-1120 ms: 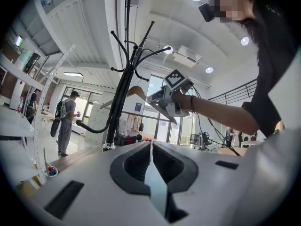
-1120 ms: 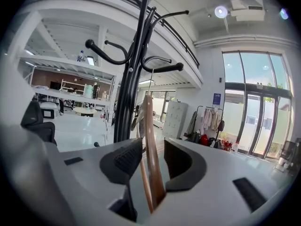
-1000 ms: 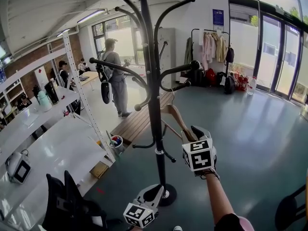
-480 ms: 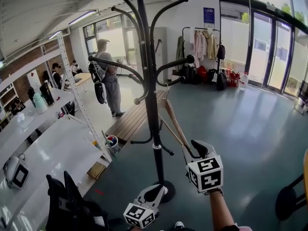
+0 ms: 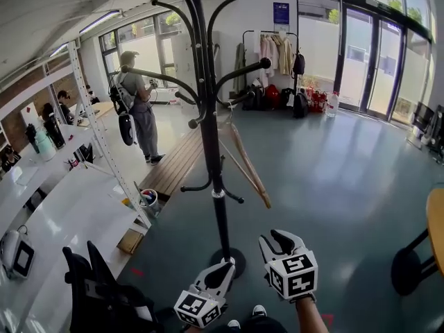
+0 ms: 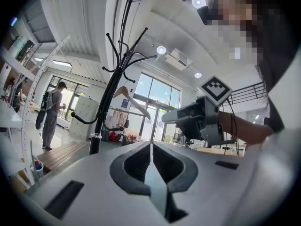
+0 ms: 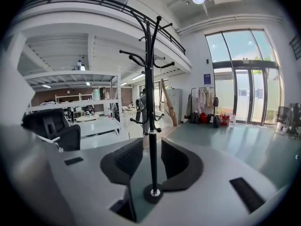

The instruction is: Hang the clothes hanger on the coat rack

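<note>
A black coat rack [image 5: 208, 116] stands in mid-floor on a round base [image 5: 227, 261]. A wooden clothes hanger [image 5: 246, 161] hangs by its hook from one of the rack's right arms, tilted, with nothing gripping it. My right gripper [image 5: 276, 243] is low in the head view, below the hanger and right of the base, open and empty. My left gripper [image 5: 220, 272] is beside it, jaws together. The left gripper view shows the rack [image 6: 104, 107] and hanger [image 6: 133, 99]. The right gripper view shows the rack [image 7: 151, 102] between its parted jaws, far off, and the hanger [image 7: 168, 102].
A person with a backpack [image 5: 135, 106] stands behind the rack near a wooden bench [image 5: 177, 168]. White shelving [image 5: 69, 200] and a black chair [image 5: 104, 297] fill the left. A clothes rail [image 5: 274, 54] stands at the back. A round table edge [image 5: 437, 220] and a stool [image 5: 409, 269] are at the right.
My right gripper has let go of the hanger and dropped down and back toward me. The hanger now hangs from the rack arm. The left gripper stays low.
</note>
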